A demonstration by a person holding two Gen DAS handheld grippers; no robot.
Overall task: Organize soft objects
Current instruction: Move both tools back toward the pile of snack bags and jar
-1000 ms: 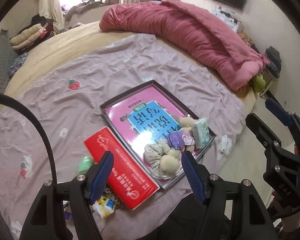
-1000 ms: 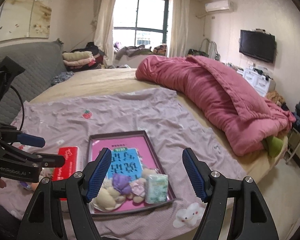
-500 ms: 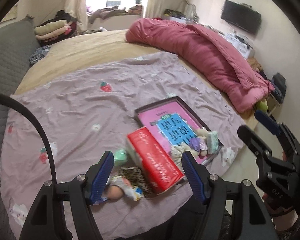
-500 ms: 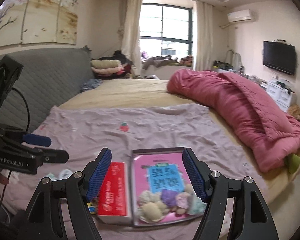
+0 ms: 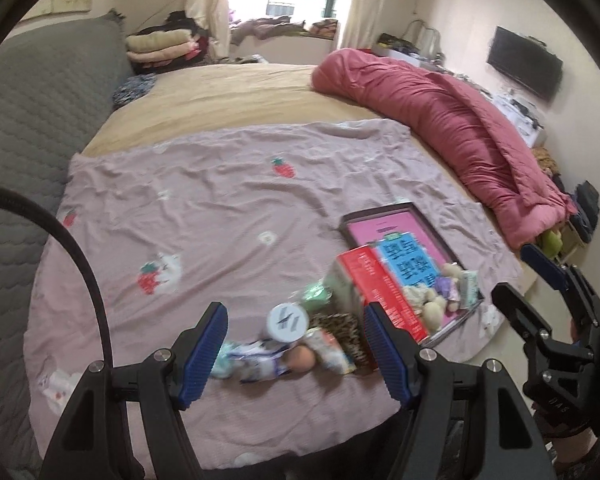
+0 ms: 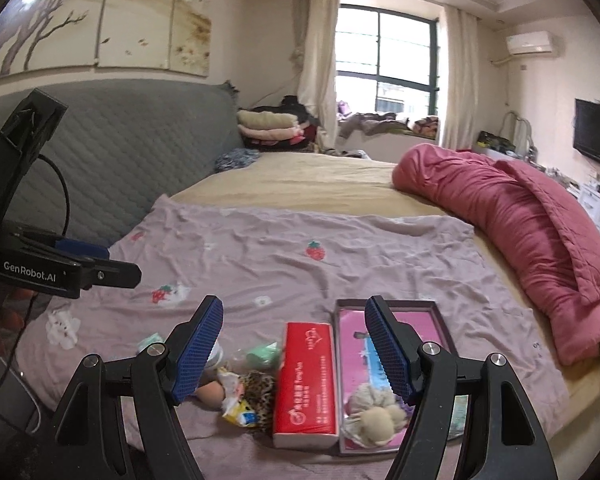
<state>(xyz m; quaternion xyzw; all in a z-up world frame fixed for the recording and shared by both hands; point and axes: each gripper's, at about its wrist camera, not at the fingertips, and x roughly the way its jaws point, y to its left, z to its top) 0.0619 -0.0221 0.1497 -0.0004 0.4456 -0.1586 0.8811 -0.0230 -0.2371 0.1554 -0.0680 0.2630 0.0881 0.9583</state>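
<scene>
Leopard-print fabric scrunchie (image 6: 260,390), light, limp, compressible, lying on the mauve printed bedsheet (image 6: 300,272) against the red tissue box (image 6: 306,380); pinch its bunched rim; left gripper (image 5: 294,350) and right gripper (image 6: 292,344) both agape, empty.

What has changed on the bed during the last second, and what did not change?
Both sets of tongs swung to the left: the left tongs went from over the pink tray to the loose pile with the leopard scrunchie; the right tongs now frame the red tissue box. Nothing was taken hold of or let go. The tray, the box and the pile lie as before, and both tongs stay open.
</scene>
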